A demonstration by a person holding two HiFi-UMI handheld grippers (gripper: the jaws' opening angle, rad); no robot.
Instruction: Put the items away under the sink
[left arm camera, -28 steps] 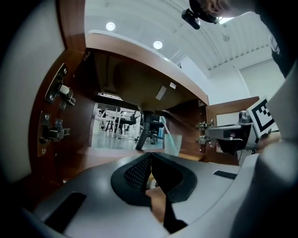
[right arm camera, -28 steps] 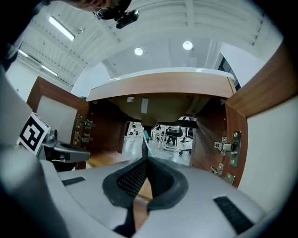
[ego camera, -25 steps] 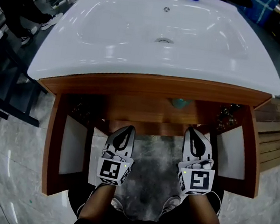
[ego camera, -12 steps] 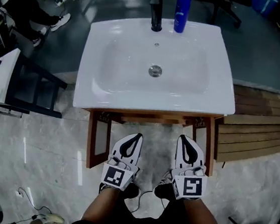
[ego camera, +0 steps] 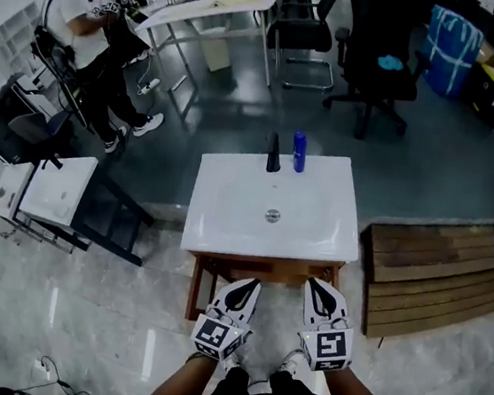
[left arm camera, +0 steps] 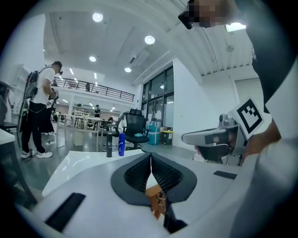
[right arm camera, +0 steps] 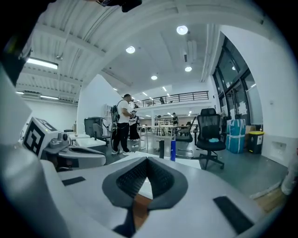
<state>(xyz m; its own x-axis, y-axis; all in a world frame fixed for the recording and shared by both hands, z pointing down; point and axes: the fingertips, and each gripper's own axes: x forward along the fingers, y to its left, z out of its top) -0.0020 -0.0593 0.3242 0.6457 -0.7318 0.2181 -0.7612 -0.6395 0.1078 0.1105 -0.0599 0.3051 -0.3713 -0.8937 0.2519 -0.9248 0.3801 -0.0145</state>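
The left claw (ego camera: 251,284) is seen fully closed, its jaws pressed together with nothing between them. The right claw (ego camera: 315,284) is closed in the same way and is also empty. Both are held side by side, a little apart. They are pointed toward the front edge of the white sink (ego camera: 227,212), just in front of the wooden cabinet (ego camera: 261,267) on which the sink is carried.

A blue bottle (ego camera: 298,151) is stood upright at the back edge of the sink, near its middle. It is placed just right of the black tap (ego camera: 273,153) and well apart from both claws. The drain is seen in the middle of the basin.

A stack of wooden planks (ego camera: 435,264) is laid on the floor (ego camera: 82,306) beside the right edge of the sink. A second white basin (ego camera: 56,191) on a dark frame is set well off to the left. Beyond the back edge, a black office chair (ego camera: 379,65) is placed, and a person (ego camera: 72,23) is stood at the far left.
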